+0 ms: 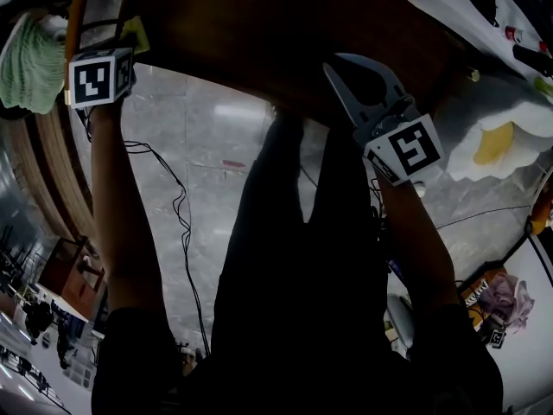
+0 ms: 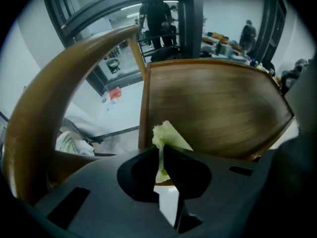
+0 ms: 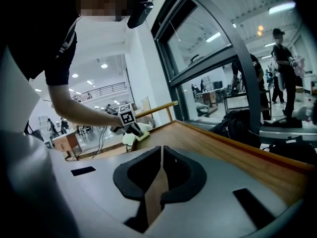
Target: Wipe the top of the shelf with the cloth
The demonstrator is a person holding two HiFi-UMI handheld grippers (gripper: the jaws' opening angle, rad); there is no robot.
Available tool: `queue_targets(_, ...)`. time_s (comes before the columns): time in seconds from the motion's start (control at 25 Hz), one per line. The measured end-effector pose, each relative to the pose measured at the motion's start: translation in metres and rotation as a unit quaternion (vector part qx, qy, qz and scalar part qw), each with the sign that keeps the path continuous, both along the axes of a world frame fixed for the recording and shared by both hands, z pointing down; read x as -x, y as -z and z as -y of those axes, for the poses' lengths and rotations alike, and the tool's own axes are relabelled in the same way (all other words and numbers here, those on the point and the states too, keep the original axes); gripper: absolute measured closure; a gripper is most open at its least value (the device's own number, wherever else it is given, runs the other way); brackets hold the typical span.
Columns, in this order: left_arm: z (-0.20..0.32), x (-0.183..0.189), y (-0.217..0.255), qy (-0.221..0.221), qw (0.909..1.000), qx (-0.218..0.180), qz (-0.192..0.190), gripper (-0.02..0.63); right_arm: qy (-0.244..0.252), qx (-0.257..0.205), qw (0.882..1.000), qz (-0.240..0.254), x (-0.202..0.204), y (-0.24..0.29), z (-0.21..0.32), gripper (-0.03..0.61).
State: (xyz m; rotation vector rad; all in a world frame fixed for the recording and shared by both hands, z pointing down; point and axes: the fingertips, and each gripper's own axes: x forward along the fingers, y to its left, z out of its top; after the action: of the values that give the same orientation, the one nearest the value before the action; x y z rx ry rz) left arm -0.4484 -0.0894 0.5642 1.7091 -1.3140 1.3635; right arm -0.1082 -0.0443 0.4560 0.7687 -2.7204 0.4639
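Note:
The shelf top (image 2: 213, 108) is a brown wooden board with a raised rim. My left gripper (image 2: 161, 150) is shut on a pale green cloth (image 2: 166, 133), pinched at the board's near left corner. In the head view the cloth (image 1: 138, 33) shows as a yellowish patch by the left gripper's marker cube (image 1: 101, 76), at the dark shelf top (image 1: 259, 33). My right gripper (image 1: 350, 59) hovers at the shelf's front edge. In the right gripper view it (image 3: 162, 150) is shut with nothing in it over the board (image 3: 208, 143), and the left gripper (image 3: 130, 120) with the cloth (image 3: 141, 131) lies far across.
A curved wooden rail (image 2: 64, 83) rises left of the shelf, with a green towel (image 1: 30, 63) near it. Cables (image 1: 177, 206) trail over the grey floor. A white table (image 1: 518, 145) stands at right. A glass partition (image 3: 223, 48) and people are behind the shelf.

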Motion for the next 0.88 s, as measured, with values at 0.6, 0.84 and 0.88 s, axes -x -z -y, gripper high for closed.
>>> queue_targets(0.6, 0.01, -0.094, 0.052, -0.063, 0.97, -0.164, -0.168, 0.583, -0.018, -0.072, 0.997, -0.036, -0.011, 0.099, 0.033, 0.552)
queue_targets(0.84, -0.007, -0.187, 0.173, -0.107, 0.9055, -0.274, -0.306, 0.583, -0.029, -0.123, 0.991, -0.037, -0.02, 0.184, 0.039, 0.552)
queue_targets(0.88, -0.007, -0.198, 0.195, -0.113, 0.8946, -0.29, -0.321, 0.583, -0.028, -0.128, 0.991, -0.033, -0.021, 0.197, 0.039, 0.552)
